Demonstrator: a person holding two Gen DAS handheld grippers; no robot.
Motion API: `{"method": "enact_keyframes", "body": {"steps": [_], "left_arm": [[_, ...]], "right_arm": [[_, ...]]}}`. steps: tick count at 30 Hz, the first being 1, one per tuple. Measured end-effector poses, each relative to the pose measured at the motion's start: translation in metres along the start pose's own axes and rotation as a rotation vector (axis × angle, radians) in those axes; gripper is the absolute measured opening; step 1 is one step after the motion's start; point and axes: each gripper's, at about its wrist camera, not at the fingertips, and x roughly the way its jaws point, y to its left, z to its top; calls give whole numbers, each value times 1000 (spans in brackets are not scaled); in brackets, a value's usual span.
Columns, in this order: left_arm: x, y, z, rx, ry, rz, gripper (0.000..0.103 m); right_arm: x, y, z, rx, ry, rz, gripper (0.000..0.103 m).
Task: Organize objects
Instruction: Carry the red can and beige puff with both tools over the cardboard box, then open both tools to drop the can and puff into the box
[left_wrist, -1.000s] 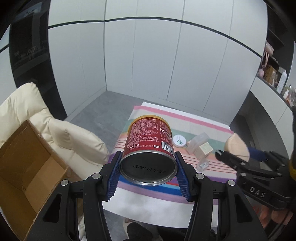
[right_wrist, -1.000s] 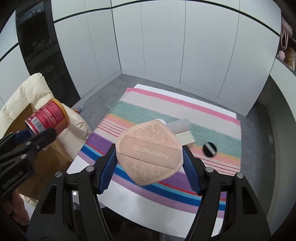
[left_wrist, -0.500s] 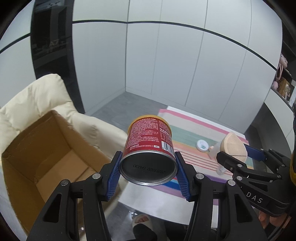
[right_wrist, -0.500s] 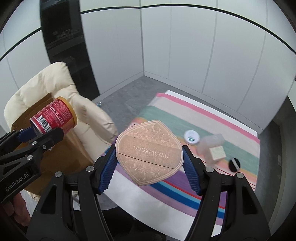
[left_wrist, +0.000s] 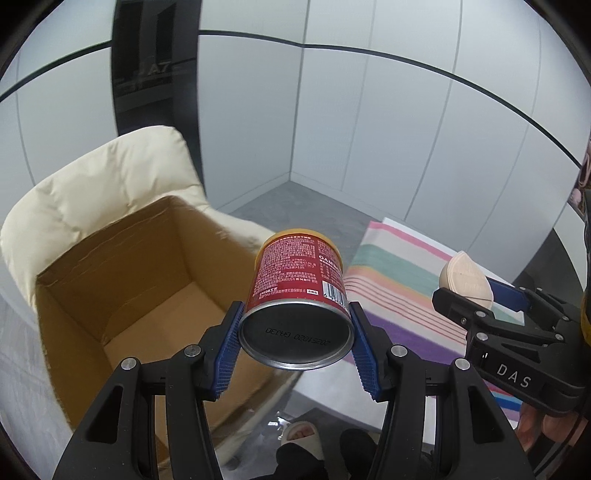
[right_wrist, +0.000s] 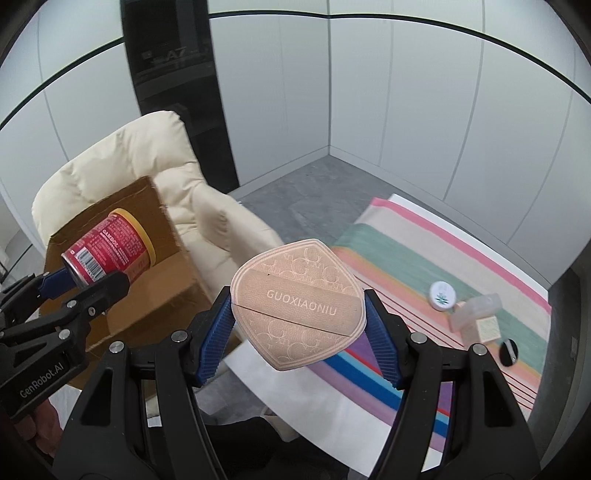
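Note:
My left gripper (left_wrist: 294, 338) is shut on a red can (left_wrist: 297, 284) with a yellow lid, held in the air over the near right edge of an open cardboard box (left_wrist: 122, 280). The can (right_wrist: 107, 253) and box (right_wrist: 162, 284) also show in the right wrist view. My right gripper (right_wrist: 299, 317) is shut on a tan shield-shaped case (right_wrist: 295, 302) marked GUOXIAONIU, held above the table's left edge. That case (left_wrist: 466, 276) shows at the right of the left wrist view.
The box sits on a cream padded armchair (left_wrist: 92, 184). A striped cloth (right_wrist: 461, 266) covers the table, with a white round jar (right_wrist: 442, 295), a frosted bottle (right_wrist: 476, 310), a small cube (right_wrist: 488, 328) and a black disc (right_wrist: 509, 352) on it. A slippered foot (left_wrist: 301, 435) is below.
Both grippers have swung left, away from the table and toward the armchair. The can now hangs over the box edge. Both grips are unchanged.

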Motion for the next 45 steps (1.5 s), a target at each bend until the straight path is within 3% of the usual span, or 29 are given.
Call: {"method": "enact_keyframes", "body": {"steps": [18,20,23,25,27,32,40,45], "left_arm": [[-21,74,-24,-76,14,111,57],[-23,82,-27,-94,17,117,60],[-31,95,-32,-104,13,153,74],[-38,104,-35,-110,5,191,92],[-45,116,-38,-125,-11,247,102],[-57,149,-46,-197,6,337,103],[-69,178,-57,-243,17,369,103],[-68,180,-59,-255,28,372,103]], "right_arm": [[15,94,18,-124,5,103,71],[17,108,19,-145,6,117,71],[21,123,20,-161,9,132,71],[25,134,20,-172,15,143,71],[29,146,21,-180,26,160,71],[33,176,19,-222,31,189,71],[37,213,20,-268,32,224,71],[37,221,18,-287,25,222,86]]}}
